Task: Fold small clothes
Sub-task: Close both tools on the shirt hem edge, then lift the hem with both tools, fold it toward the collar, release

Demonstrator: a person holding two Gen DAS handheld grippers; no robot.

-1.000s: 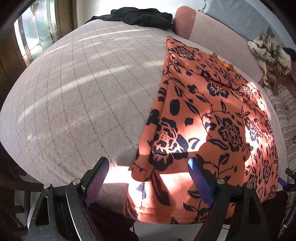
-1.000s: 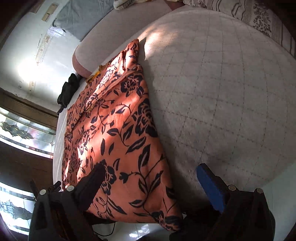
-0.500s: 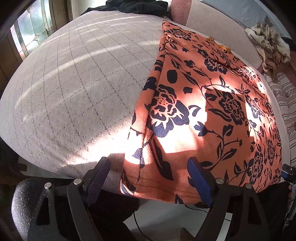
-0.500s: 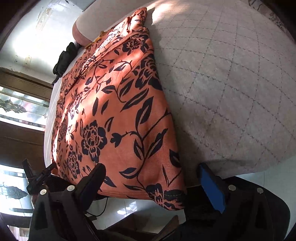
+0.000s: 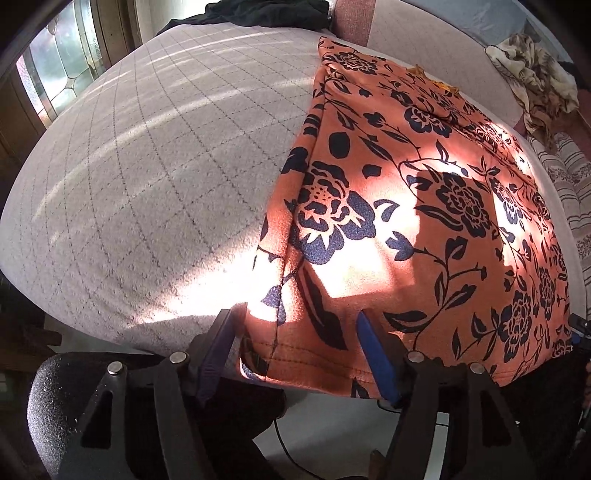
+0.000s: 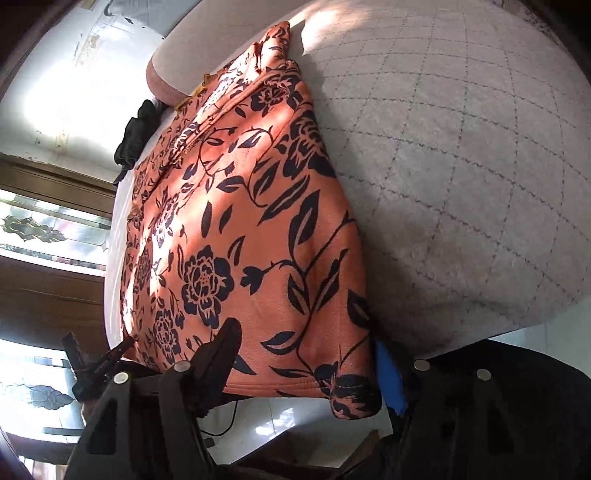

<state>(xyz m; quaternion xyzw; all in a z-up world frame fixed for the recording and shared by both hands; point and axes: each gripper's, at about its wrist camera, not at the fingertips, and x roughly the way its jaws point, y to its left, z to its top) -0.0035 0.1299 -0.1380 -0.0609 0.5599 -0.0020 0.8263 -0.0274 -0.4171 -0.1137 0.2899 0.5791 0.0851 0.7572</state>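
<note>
An orange garment with dark floral print (image 5: 424,206) lies flat on a pale quilted bed, its near hem hanging over the bed's front edge. It also shows in the right wrist view (image 6: 236,229). My left gripper (image 5: 299,350) is open, its jaws straddling the hem at the garment's near left corner. My right gripper (image 6: 306,354) is open, its jaws straddling the hem at the near right corner. Cloth lies between both pairs of fingers, not clamped.
The quilted bed (image 5: 140,177) stretches left of the garment and right of it (image 6: 461,184). Dark clothing (image 5: 266,14) lies at the far edge. A patterned cloth (image 5: 535,81) lies at the far right. White floor shows below the bed edge (image 6: 280,417).
Both grippers have moved forward to the garment's near hem, and each pair of jaws has narrowed and now straddles a hem corner.
</note>
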